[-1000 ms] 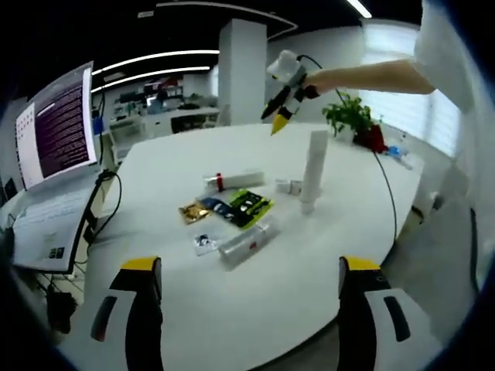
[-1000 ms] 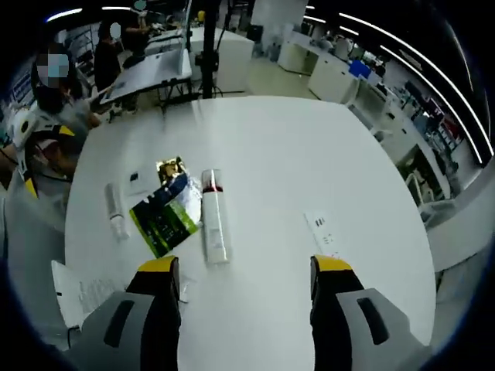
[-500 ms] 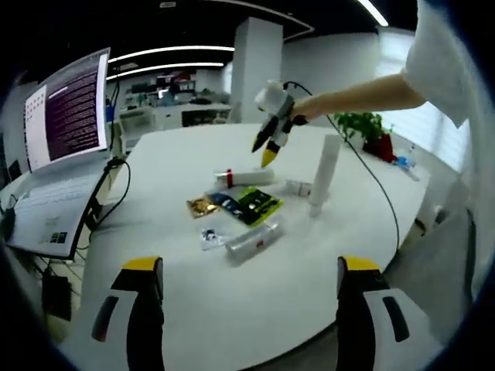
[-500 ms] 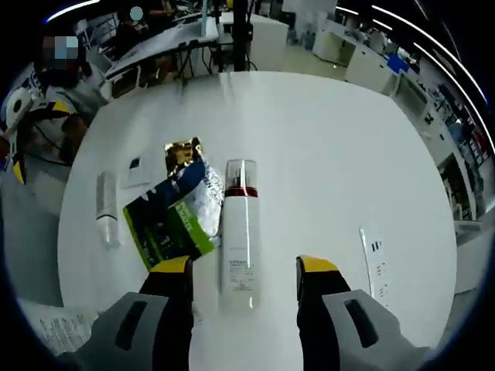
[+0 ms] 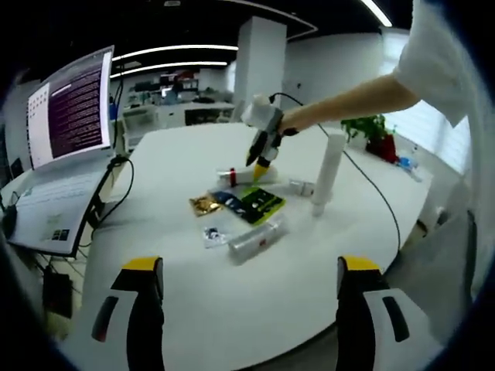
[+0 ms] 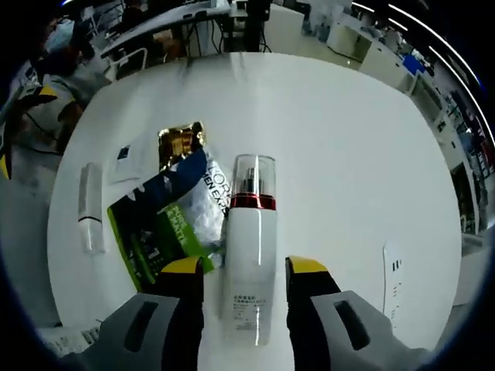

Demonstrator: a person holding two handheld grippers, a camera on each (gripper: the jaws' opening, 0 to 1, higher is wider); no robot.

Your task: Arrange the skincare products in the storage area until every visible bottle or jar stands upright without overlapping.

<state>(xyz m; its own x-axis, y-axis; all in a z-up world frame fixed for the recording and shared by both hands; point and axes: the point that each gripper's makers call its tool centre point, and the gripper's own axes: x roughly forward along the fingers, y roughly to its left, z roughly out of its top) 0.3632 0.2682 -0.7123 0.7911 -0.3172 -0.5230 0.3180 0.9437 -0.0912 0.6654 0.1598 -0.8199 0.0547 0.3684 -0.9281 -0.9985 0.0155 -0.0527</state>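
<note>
Right gripper (image 6: 238,270) straddling the lying pump bottle (image 6: 250,247).

On the white table (image 6: 340,139), your bottle lies flat beside the green pouch (image 6: 158,232), long axis running straight ahead between your jaws, cap away. Jaws stand apart, not yet gripping. Left gripper (image 5: 244,267) is wide, well back. The bottle's base is hidden.

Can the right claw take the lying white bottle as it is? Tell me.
Probably yes. The right claw is open with its jaws on either side of the bottle, and nothing lies between them; the green packet sits just beside it.
</note>
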